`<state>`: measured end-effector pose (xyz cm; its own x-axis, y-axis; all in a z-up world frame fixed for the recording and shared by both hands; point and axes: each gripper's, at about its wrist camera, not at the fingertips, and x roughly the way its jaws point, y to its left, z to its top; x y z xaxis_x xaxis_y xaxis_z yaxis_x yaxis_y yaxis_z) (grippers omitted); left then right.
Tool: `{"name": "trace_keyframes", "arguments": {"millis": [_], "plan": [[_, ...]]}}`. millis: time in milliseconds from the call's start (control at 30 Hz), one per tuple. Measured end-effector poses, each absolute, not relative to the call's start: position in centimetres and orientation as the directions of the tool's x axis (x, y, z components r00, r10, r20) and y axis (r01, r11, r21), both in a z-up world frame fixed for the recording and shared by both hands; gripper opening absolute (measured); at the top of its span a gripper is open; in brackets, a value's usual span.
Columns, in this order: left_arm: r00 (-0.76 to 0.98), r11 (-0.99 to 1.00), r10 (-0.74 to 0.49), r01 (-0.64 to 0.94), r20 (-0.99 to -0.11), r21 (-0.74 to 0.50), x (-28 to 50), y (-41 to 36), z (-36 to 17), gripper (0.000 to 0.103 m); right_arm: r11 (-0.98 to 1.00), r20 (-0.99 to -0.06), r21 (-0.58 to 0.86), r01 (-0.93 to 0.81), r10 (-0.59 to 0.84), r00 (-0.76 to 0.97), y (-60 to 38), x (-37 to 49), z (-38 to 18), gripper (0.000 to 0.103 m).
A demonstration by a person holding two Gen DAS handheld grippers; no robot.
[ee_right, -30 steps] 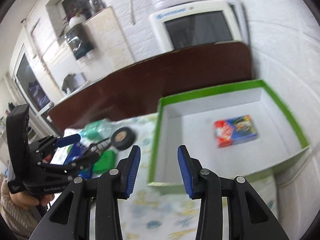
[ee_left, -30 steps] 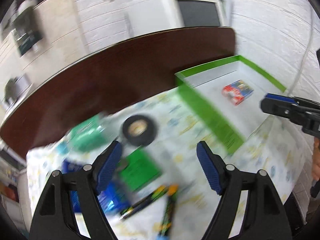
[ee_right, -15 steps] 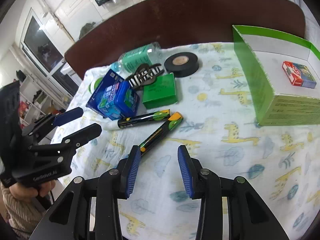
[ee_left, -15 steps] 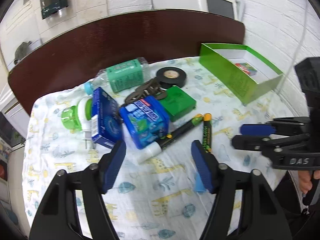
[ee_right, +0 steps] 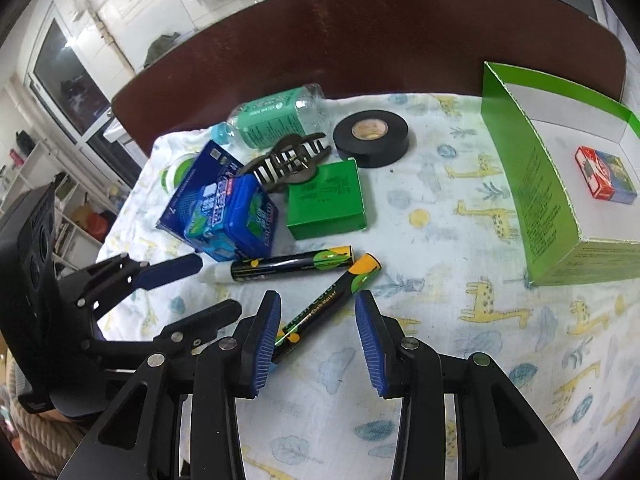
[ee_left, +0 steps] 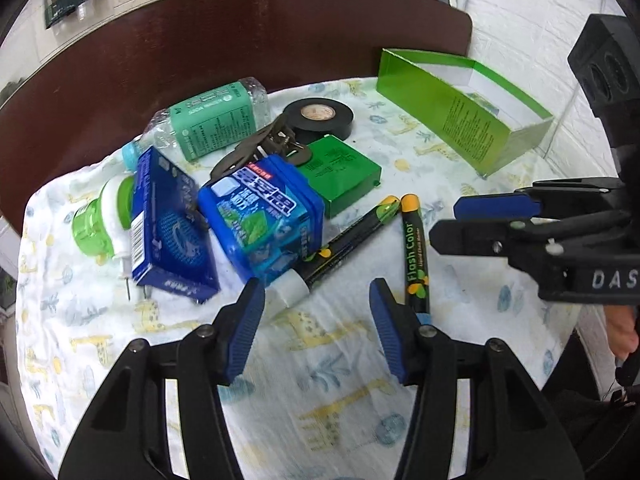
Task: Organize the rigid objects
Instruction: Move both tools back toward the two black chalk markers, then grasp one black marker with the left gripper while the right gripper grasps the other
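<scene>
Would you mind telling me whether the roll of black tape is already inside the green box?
No, the black tape roll lies on the patterned cloth beside the green box, which holds only a small red card pack.

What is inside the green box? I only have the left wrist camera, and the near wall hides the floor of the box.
Observer: On the right wrist view, a small red and blue pack lies flat on the white floor of the green box.
Operator: Anything else in there?
Observer: Nothing else on the part of the floor that shows. The picture's edge cuts off the box's far right side.
Operator: Is the right gripper holding that orange-capped marker?
Observer: No. The right gripper is open. The orange-capped marker lies on the cloth between its fingers, with its tail by the left finger.
</scene>
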<state>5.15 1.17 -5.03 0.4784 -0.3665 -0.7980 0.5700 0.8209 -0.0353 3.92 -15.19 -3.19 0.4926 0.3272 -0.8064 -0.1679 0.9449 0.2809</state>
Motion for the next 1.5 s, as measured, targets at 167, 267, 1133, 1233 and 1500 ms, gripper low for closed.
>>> {"name": "trace_keyframes", "arguments": {"millis": [167, 267, 1133, 1233, 1500], "plan": [[0.441, 0.801, -0.335, 0.598, -0.832, -0.006, 6.9, 0.3, -6.3, 0.052, 0.935, -0.824, 0.317, -0.156, 0.353, 0.443, -14.7, 3.9, -4.8, 0.041], [0.43, 0.822, -0.335, 0.568, -0.838, -0.037, 7.6, 0.4, -7.0, 0.052, 0.934, -0.837, 0.329, -0.136, 0.355, 0.416, -14.6, 4.5, -5.7, 0.041], [0.392, 0.854, -0.362, 0.503, -0.846, -0.132, 6.8, -2.2, -7.5, 0.018, 0.918, -0.804, 0.349, -0.187, 0.396, 0.444, -17.0, 4.0, -6.1, 0.018], [0.408, 0.85, -0.374, 0.509, -0.833, -0.133, 6.3, -2.2, -6.8, 0.015, 0.913, -0.786, 0.353, -0.206, 0.409, 0.464, -17.3, 3.8, -5.3, 0.018], [0.439, 0.85, -0.37, 0.515, -0.819, -0.108, 5.8, -2.7, -5.0, 0.015, 0.91, -0.75, 0.358, -0.21, 0.414, 0.515, -19.3, 3.0, -3.4, 0.017]]}}
